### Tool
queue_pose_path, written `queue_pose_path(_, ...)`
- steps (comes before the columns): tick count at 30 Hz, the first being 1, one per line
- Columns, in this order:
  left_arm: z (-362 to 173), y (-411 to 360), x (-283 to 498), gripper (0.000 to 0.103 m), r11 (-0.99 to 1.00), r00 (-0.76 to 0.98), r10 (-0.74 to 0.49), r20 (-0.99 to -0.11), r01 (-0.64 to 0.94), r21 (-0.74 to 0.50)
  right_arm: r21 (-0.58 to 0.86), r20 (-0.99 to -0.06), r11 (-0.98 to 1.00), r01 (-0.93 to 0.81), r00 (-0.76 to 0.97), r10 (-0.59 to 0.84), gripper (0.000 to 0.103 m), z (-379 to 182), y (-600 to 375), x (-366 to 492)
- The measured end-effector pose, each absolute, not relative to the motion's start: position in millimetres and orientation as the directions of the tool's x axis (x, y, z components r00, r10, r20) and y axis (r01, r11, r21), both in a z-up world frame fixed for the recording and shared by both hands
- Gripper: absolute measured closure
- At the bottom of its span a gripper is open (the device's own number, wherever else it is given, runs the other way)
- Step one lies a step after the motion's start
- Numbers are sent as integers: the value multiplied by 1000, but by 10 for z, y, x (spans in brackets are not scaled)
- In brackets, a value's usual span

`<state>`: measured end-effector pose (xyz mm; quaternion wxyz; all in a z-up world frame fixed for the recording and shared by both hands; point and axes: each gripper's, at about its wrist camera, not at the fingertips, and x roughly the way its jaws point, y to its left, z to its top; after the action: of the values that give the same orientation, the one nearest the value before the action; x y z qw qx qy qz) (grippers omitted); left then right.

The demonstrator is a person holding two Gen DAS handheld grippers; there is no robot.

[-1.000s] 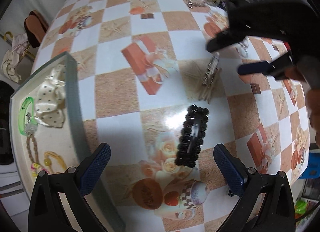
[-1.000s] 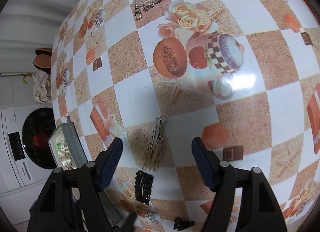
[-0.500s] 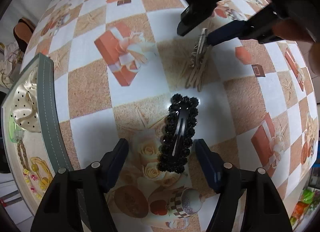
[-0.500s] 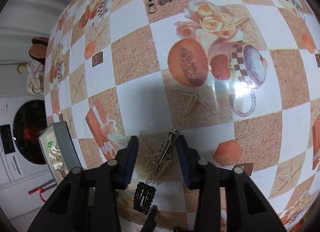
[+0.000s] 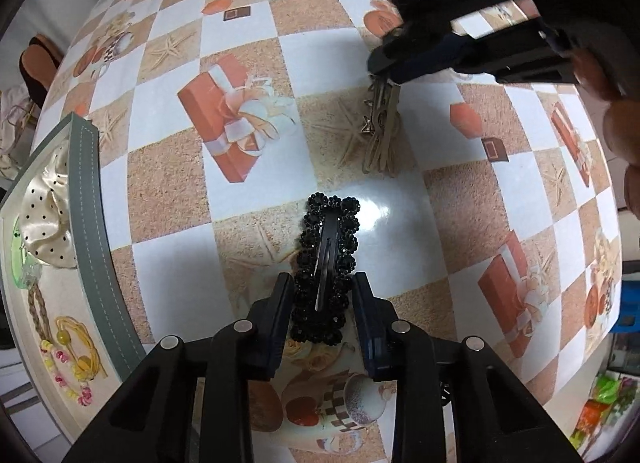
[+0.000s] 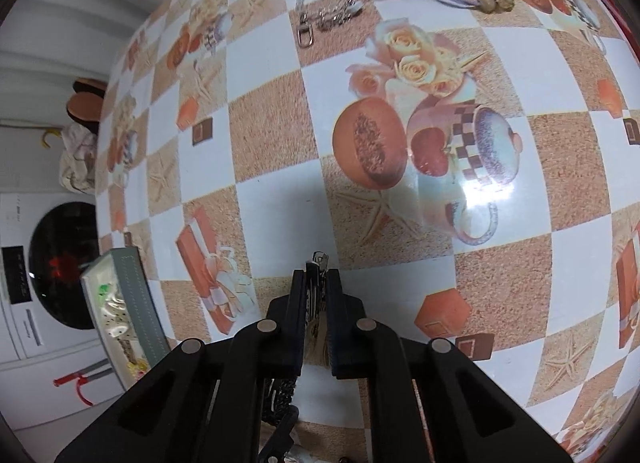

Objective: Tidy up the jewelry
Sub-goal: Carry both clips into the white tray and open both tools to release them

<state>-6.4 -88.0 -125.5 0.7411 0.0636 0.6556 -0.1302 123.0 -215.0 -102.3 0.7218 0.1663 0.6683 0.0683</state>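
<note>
Since both clips lie lengthwise along their gripper's fingers, we see each pinch acting across the short axis. Our left gripper [image 5: 322, 297] has its fingers narrowed onto the near half of the black beaded clip [image 5: 326, 263], which lies flat on the table [image 5: 256, 191] with the far half sticking out ahead. Our right gripper [image 6: 316, 291] is clamped on the beige hair clip [image 5: 382, 131], tip just past the fingertips. The tray [image 5: 94, 231] sits to the left, nearer our left gripper, so we judge the black clip has the shorter trip, probably a lift and swing left over the rim
</note>
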Motion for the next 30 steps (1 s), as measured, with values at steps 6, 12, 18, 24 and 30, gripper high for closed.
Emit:
queue_pose_path(6,-1063,-778,7,68,960,131,-142,-981,260,-105,369,-927,919,138,125,353,93,-920,-2280,1127)
queue_pose_path(12,-875,-683,71,68,961,158,-159,-975,252,-116,378,-922,915,141,146,358,93,-816,-2342,1012)
queue_pose_path(18,-736,-528,-87,68,964,183,-169,-968,237,-124,369,-923,922,120,164,348,94,-698,-2335,930)
queue_pose_path(24,-657,-377,-137,68,967,201,-194,-960,205,-152,351,-926,933,83,178,333,94,-580,-2269,855)
queue_pose_path(30,-526,-161,-197,68,972,220,-207,-953,157,-175,341,-926,939,36,181,330,94,-444,-2148,748)
